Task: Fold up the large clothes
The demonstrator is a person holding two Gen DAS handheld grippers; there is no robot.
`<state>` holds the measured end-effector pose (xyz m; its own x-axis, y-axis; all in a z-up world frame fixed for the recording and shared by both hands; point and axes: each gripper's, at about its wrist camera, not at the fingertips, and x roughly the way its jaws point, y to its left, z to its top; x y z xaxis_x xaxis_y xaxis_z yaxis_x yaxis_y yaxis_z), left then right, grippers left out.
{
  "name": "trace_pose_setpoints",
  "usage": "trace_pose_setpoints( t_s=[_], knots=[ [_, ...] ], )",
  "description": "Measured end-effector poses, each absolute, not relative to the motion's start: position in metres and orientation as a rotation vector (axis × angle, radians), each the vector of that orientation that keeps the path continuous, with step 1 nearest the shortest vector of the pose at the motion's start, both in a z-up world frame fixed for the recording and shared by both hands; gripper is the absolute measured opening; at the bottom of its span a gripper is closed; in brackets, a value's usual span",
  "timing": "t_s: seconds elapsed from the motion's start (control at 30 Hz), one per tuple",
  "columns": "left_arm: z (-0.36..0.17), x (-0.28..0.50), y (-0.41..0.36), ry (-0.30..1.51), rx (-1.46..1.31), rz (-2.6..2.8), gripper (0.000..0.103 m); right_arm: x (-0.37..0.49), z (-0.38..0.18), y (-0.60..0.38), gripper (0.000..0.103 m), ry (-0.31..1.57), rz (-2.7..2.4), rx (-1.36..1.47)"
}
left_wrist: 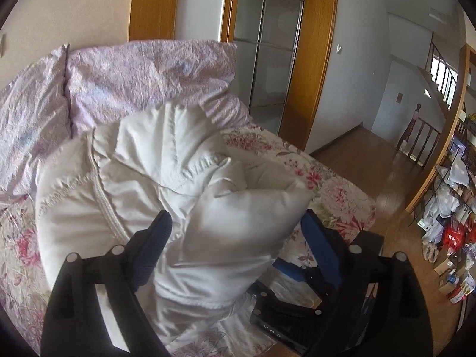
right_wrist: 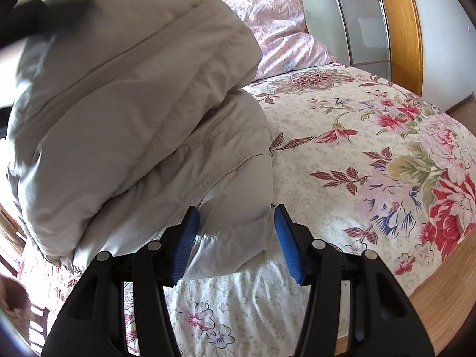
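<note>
Two grippers work a puffy white jacket (left_wrist: 154, 178) on a floral bedspread (right_wrist: 342, 154).

The left gripper (left_wrist: 235, 226) has its blue fingers spread wide, a bulge of the jacket between them but not squeezed. The right gripper (right_wrist: 235, 229) has its pads pressed on the jacket's near hem (the fabric bunches between them). The jacket lies folded in a heap near the bed's near edge, lilac pillows (left_wrist: 119, 74) beyond it.

Bare floral bedspread (right_wrist: 342, 136) lies open right of the puffy white jacket (right_wrist: 134, 113). Pillows (left_wrist: 134, 77) block the far side. Cluttered floor items (left_wrist: 449, 232) crowd the far right.
</note>
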<state>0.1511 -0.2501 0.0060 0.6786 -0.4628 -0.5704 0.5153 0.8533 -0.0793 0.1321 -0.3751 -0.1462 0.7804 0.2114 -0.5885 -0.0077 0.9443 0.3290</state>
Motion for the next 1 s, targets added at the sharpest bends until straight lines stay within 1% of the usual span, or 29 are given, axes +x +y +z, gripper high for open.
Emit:
trace_pose_setpoints(
  t_s=[0.13,0.27,0.6,0.7,0.83,1.0],
  knots=[
    [0.037,0.144,-0.224,0.512,0.101,-0.478,0.092,0.133,-0.147,-0.376,0.054,0.671,0.121,0.325],
    [0.043,0.163,-0.194,0.505,0.108,-0.343,0.092,0.135,-0.147,-0.377,0.054,0.671,0.121,0.324],
    [-0.004,0.213,-0.159,0.627,0.126,-0.142,0.092,0.137,-0.148,-0.379,0.054,0.675,0.122,0.326],
    [-0.023,0.225,-0.163,0.663,0.137,-0.140,0.092,0.137,-0.148,-0.379,0.056,0.674,0.119,0.324],
    [-0.033,0.236,-0.176,0.652,0.146,-0.140,0.093,0.139,-0.150,-0.381,0.057,0.673,0.118,0.324],
    [-0.047,0.244,-0.202,0.650,0.221,-0.154,0.093,0.142,-0.153,-0.384,0.059,0.672,0.121,0.324]
  ],
)
